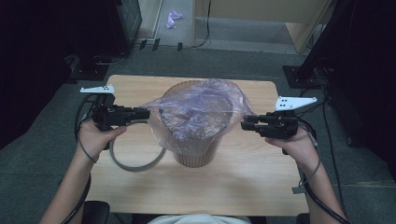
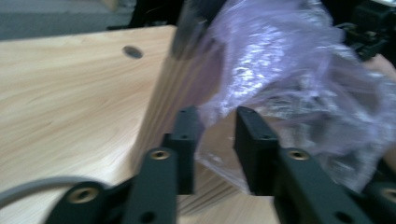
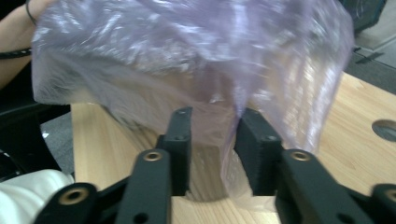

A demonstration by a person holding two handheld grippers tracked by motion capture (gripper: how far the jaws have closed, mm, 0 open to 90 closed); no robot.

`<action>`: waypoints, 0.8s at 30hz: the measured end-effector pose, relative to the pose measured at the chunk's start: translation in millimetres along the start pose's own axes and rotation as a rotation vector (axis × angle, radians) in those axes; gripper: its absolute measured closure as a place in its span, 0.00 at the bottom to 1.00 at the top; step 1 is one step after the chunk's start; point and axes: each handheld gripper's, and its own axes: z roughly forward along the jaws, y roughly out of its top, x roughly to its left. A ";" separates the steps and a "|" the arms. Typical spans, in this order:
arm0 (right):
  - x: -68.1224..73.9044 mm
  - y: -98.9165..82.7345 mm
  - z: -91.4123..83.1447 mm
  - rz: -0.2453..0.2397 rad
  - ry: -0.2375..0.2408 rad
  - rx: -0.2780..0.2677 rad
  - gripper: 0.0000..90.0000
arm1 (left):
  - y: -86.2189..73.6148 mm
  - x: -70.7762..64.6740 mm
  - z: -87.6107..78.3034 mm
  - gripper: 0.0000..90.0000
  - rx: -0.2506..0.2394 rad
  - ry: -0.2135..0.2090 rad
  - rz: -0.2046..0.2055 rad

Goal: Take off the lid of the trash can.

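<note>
forearms come in from the bottom of the high view, one at each side, each hand wrapped round a black gripper held level over the wooden table (image 1: 140, 196). left gripper (image 1: 145, 113) points inward at the left edge of the purple plastic bag (image 1: 198, 114), and in the left gripper view its jaws stand partly apart with a flap of the bag's film lying in the gap; the pads do not press on it there, so the film sits loose between them. right gripper (image 1: 243, 123) points inward from the other side, its tips at the bag's right edge; in the right gripper view its jaws are likewise partly open, the film hanging between them and brushing the right-hand jaw without being pinched. the bag is thin and see-through and is draped over the mouth of the round wooden bin (image 1: 198, 156), which stands upright near the middle of the table; the film bulges above the rim and falls down the outside of the bin's wall. grey cable (image 1: 135, 165) loops on the tabletop just left of the bin's foot. beyond the far table edge lies grey floor (image 1: 224, 60), with dark equipment on both sides.
</note>
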 end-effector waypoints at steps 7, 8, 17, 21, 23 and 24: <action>21.9 11.3 -8.2 -0.051 0.035 -0.008 0.62 | 3.8 -18.0 -7.4 0.52 0.018 -0.030 0.077; 23.6 11.9 -8.6 -0.051 0.043 -0.012 0.61 | 3.9 -19.1 -8.1 0.51 0.017 -0.036 0.077; 26.7 8.3 -6.4 -0.079 0.046 0.030 0.53 | 0.6 -15.9 -4.9 0.44 0.030 -0.040 0.066; 21.5 1.8 -11.9 -0.042 0.054 0.017 0.51 | -1.6 -11.6 -10.2 0.43 0.003 -0.038 0.038; 23.2 0.4 -16.7 -0.042 0.102 -0.034 0.49 | -1.8 -14.2 -10.8 0.42 0.000 -0.044 0.041; 25.0 0.3 -18.4 -0.044 0.112 -0.052 0.48 | -1.6 -16.5 -10.8 0.41 -0.001 -0.041 0.053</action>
